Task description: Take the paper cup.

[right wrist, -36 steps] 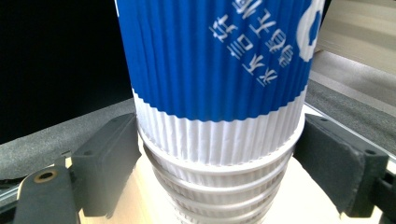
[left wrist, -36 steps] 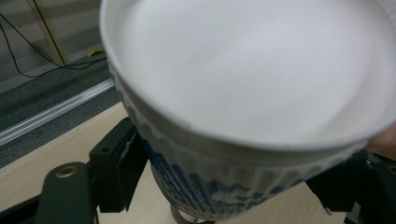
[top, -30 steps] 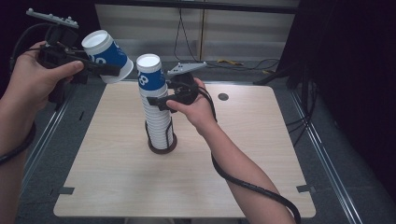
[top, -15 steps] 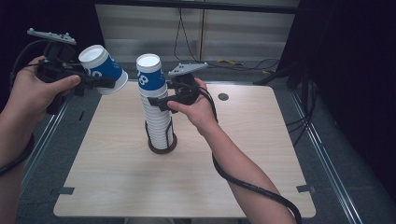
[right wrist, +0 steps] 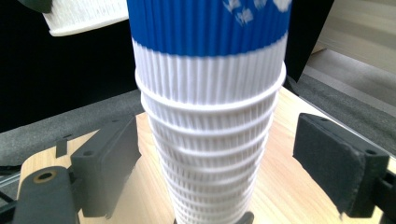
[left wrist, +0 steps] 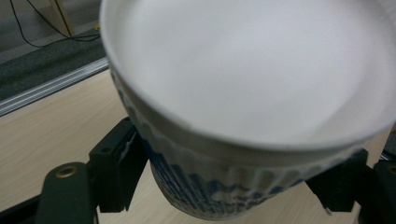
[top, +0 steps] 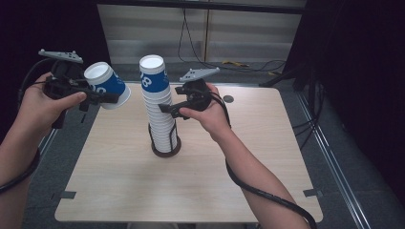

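A tall stack of blue-and-white ribbed paper cups [top: 156,102] stands bottom-up in a black wire holder [top: 165,145] at the middle of the wooden table [top: 191,186]. My right gripper [top: 167,109] is level with the stack's middle. In the right gripper view its open jaws stand either side of the stack [right wrist: 210,116], with a gap at each pad. At the left, above the table's edge, my left gripper [top: 102,95] is shut on a single cup [top: 106,85], tilted with its white base toward the camera. In the left gripper view that cup [left wrist: 243,70] sits between both pads.
A small black disc [top: 229,99] lies on the table behind the right hand. Cables [top: 248,67] run along the floor at the back. Metal rails [top: 329,148] flank the table's right side. Dark tape marks [top: 310,192] sit near the front corners.
My left gripper has come down with the single cup, staying left of the stack. The right gripper and the stack have kept still.
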### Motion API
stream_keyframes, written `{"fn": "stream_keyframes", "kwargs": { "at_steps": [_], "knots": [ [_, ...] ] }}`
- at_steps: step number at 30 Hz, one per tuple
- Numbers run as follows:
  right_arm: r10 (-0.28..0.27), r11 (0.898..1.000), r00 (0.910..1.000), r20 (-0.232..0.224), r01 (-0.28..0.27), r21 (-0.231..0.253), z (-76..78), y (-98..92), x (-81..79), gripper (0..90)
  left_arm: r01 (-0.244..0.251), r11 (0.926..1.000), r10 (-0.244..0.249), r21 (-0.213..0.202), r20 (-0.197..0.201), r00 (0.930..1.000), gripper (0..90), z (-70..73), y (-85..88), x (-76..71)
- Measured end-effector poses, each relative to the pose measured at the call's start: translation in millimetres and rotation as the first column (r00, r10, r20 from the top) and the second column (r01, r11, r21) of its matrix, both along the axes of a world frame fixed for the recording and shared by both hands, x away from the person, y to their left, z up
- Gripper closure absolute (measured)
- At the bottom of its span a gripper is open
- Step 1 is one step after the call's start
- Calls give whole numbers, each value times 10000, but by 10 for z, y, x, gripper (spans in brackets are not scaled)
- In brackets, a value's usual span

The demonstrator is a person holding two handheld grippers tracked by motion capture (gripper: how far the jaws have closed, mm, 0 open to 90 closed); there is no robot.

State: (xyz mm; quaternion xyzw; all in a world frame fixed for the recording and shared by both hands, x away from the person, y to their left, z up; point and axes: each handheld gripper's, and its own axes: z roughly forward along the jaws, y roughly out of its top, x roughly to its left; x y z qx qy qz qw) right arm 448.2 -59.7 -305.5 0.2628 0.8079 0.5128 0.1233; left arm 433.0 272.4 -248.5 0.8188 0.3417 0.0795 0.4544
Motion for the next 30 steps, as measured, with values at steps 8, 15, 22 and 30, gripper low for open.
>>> {"fn": "stream_keyframes", "kwargs": {
  "at_steps": [8, 15, 22, 30],
  "knots": [
    [67, 10000, 9999, -88, -67, 11, -76, -115, -32, 139, -21, 10000, 21, 0, -54, 10000, 228, -121, 3, -31],
    [74, 10000, 9998, -208, -73, 58, -141, -226, -70, 139, 149, 9996, -150, 259, 22, 9999, 228, -220, -47, -88],
    [212, 9998, 9995, -241, -212, -8, -211, -314, -138, 139, 289, 9992, -286, 282, -108, 9995, 228, -356, -104, -134],
    [292, 9995, 9991, -322, -295, -78, -285, -378, -178, 139, 416, 9988, -412, 266, -164, 9990, 228, -481, -139, -190]
  ]
}}
